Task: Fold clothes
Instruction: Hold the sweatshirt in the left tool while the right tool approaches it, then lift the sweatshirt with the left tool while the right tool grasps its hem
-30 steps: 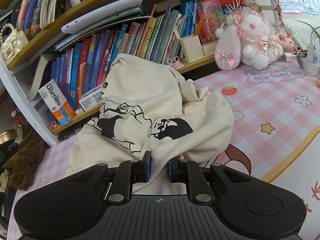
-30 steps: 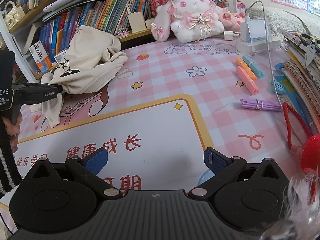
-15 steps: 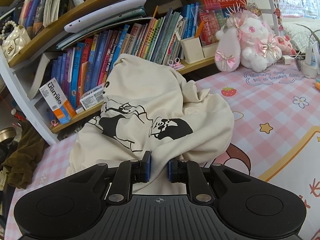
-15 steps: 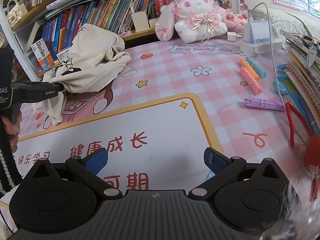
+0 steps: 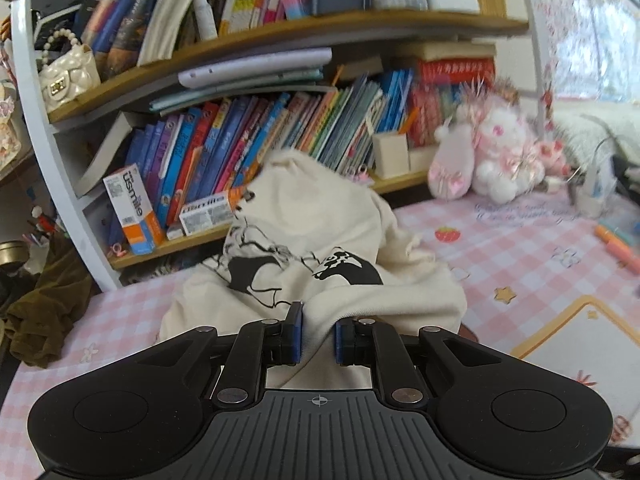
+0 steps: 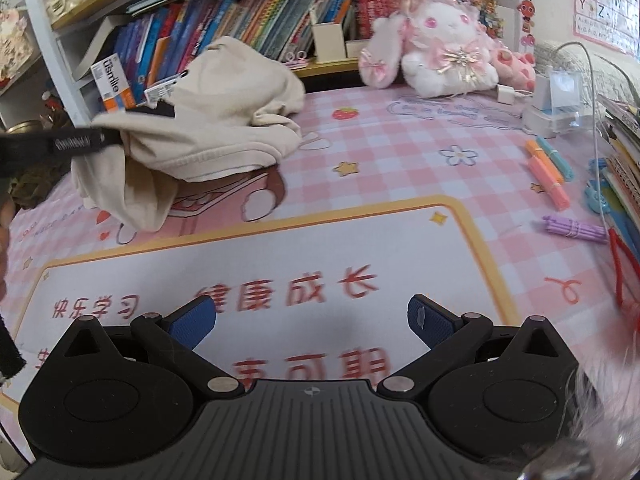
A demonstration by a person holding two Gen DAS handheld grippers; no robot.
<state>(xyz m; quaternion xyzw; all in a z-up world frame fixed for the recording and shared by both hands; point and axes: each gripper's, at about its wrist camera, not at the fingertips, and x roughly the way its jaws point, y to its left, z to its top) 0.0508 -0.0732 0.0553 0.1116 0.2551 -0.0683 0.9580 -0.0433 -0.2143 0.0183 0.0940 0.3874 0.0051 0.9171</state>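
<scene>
Your left gripper (image 5: 318, 336), jaws pinched on the rumpled cream printed cotton top (image 5: 316, 248), lifted its edge vs 1 s ago; rest lay heaped on the pink checked mat (image 6: 400, 168) by the bookshelf. Right gripper (image 6: 312, 320) hovered wide, empty. Still unfolded, prob. being spread.

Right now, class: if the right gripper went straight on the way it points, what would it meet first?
The right gripper is open and empty, pointing across the bare printed desk mat. Probably the mat itself comes first; otherwise the way looks free until the plush rabbit, though depth is unclear.
</scene>
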